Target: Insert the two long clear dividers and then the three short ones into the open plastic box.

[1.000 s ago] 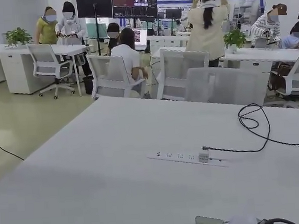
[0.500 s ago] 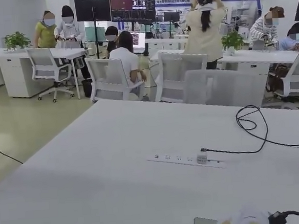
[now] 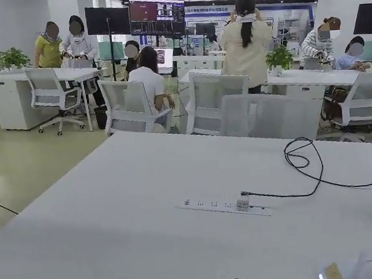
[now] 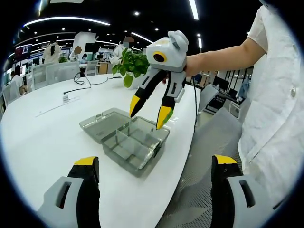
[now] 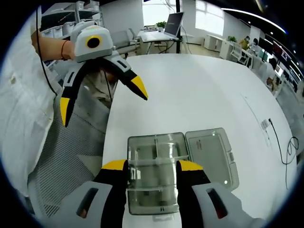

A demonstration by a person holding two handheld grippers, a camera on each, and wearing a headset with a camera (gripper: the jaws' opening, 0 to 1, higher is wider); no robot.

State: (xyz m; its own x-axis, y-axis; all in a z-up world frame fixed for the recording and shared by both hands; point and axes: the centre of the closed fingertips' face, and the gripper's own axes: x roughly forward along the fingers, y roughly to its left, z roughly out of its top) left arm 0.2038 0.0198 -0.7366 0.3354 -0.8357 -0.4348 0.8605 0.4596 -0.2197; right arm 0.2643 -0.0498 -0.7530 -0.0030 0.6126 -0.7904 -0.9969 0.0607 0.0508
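Open-plan office: rows of white desks, mesh chairs (image 3: 129, 105), wall screens (image 3: 156, 10), several people seated and standing in the background. Surface: a long white table (image 3: 116, 234) carrying a white power strip (image 3: 222, 207) with one plug and a looped black cable (image 3: 302, 163); a potted plant (image 4: 130, 64) stands at the far end. Task item: a clear grey plastic box (image 4: 128, 142) lying close to the table's near edge, its hinged lid (image 4: 97, 124) folded flat beside it. Clear partitions appear to cross the inside, but how many are seated cannot be told. Right gripper (image 4: 148, 118): hangs above the box, jaws parted and empty. Left gripper (image 5: 104, 110): held off the table edge near the person's body, jaws spread wide, grasping nothing. Hazards, as a judgement: the box is light and near the edge, so a downward push from a jaw tip could slide it off or tip it. The head view faces the room rather than the box, so any placing done now would go unwatched. Clear dividers against a clear box are easily misread and could be wedged askew in the slots. Markings: no brand, label or lettering can be read. The screens' contents are too small, and the lid bears only a plain moulded panel.
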